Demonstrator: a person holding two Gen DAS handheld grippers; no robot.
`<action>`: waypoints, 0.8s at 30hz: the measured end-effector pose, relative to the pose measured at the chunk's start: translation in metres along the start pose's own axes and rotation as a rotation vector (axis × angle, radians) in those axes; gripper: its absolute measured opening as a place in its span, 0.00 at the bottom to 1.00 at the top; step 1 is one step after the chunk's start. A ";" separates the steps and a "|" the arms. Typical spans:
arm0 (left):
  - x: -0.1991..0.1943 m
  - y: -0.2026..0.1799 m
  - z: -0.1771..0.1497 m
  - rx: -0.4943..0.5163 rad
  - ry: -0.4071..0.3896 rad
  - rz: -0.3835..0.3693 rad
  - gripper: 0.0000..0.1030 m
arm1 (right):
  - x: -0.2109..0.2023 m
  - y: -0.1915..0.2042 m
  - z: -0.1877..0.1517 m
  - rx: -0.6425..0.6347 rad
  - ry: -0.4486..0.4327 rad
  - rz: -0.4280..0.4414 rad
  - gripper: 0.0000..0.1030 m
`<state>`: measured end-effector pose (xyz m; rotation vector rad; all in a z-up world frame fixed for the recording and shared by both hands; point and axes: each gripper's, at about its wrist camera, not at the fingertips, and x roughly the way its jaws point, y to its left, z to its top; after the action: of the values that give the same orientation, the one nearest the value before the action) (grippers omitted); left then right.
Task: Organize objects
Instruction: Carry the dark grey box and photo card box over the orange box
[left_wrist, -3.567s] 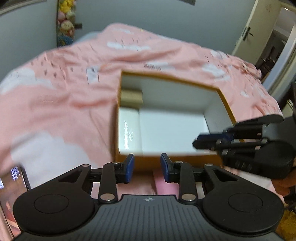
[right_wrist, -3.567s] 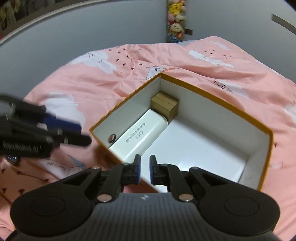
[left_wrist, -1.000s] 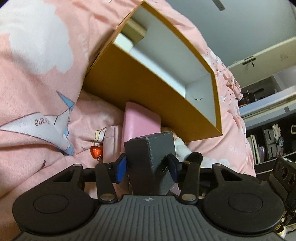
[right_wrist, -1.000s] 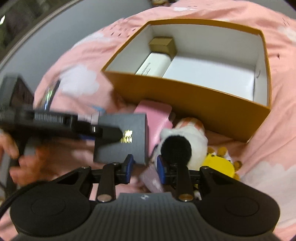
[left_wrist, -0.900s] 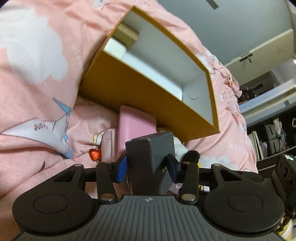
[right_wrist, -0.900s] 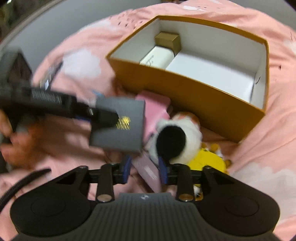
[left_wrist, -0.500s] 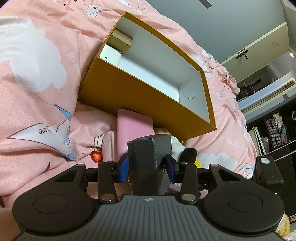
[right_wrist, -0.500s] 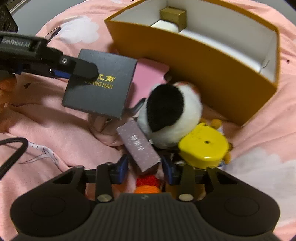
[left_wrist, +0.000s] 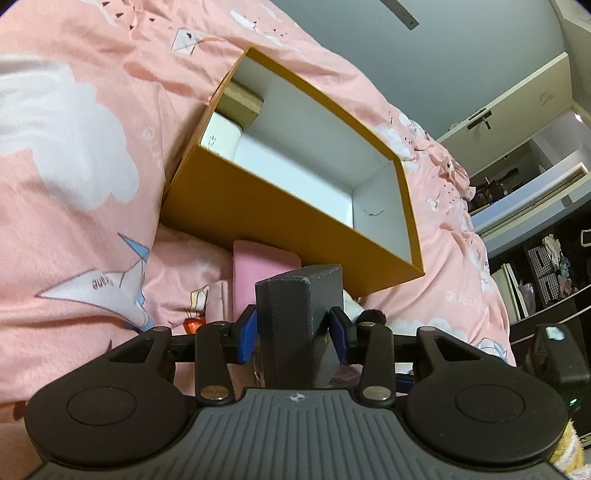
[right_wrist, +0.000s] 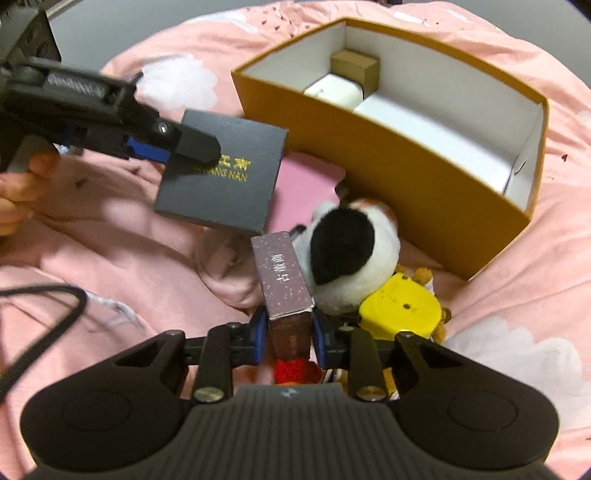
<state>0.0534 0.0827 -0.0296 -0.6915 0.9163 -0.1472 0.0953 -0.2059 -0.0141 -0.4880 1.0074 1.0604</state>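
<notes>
My left gripper is shut on a dark grey box with gold lettering and holds it above the pink bedding; from the right wrist view the same gripper and dark box come in from the left. Around a slim purple box the jaws of my right gripper are closing, and the blue pads touch its sides. Behind stands the open orange box, its near wall just past the dark box. It holds a white box and a small brown box.
A black-and-white plush, a yellow toy, a pink case and something red lie crowded in front of the orange box. A hand holds the left gripper. Doorway and shelves stand at the right.
The purple box, lying askew ahead of my right gripper before, now sits straight between its pads, which have narrowed. My left gripper keeps the dark box, with the view tipped slightly.
</notes>
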 end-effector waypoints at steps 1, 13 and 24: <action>-0.001 0.000 0.001 -0.003 -0.003 -0.003 0.45 | -0.006 -0.001 0.002 0.008 -0.009 0.005 0.25; -0.017 -0.027 0.020 0.090 -0.077 -0.043 0.45 | -0.071 -0.015 0.038 0.104 -0.162 0.000 0.23; -0.023 -0.055 0.084 0.190 -0.146 -0.048 0.45 | -0.098 -0.057 0.109 0.194 -0.321 -0.070 0.23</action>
<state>0.1131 0.0903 0.0539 -0.5408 0.7357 -0.2211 0.1818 -0.1971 0.1171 -0.1846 0.7915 0.9320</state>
